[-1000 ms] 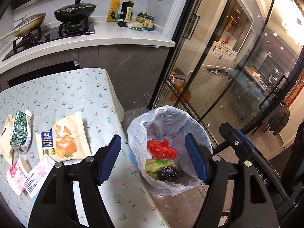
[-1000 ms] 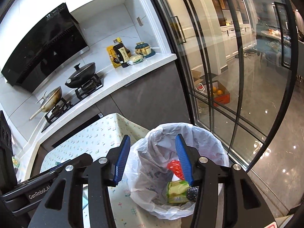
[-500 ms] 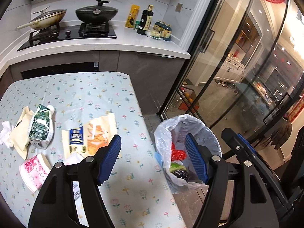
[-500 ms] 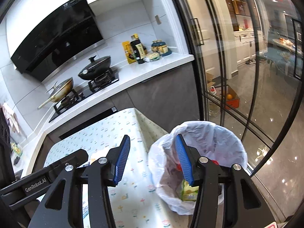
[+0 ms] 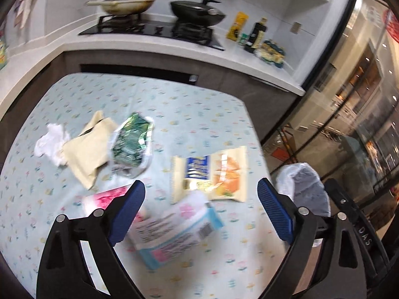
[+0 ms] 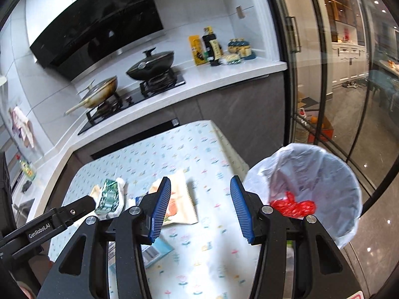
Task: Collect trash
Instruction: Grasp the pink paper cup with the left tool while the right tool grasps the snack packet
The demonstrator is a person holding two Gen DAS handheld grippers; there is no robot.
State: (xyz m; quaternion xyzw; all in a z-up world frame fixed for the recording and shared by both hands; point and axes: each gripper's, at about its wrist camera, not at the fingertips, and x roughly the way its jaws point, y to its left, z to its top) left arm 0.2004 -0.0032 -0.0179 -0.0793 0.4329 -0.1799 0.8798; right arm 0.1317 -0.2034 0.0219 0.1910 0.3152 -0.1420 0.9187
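Note:
Litter lies on the flower-print tablecloth [image 5: 174, 104]: a white tissue [image 5: 51, 142], a beige paper bag [image 5: 88, 152], a green wrapper [image 5: 132, 142], an orange and yellow snack packet [image 5: 214, 174], a pink pack [image 5: 107, 196] and a blue and white tissue pack [image 5: 174, 231]. My left gripper [image 5: 201, 186] hovers over the packet and tissue pack; its jaws are opening wide and grip nothing. My right gripper [image 6: 200, 182] hangs open and empty over the table's right side, near the snack packet [image 6: 180, 199]. The white-lined bin [image 6: 311, 164] stands right of the table, with red trash [image 6: 294, 205] inside.
Behind the table runs a white counter [image 6: 224, 79] with a hob, a black lidded pan [image 6: 149, 67], a wok [image 6: 102, 92] and bottles [image 6: 212, 47]. Glass sliding doors [image 6: 324, 74] close off the right. The bin [image 5: 304, 189] sits just past the table's right edge.
Both views have swung left, away from the bin and over the littered table. The left jaws stand wider apart than before. The right jaws keep the same gap.

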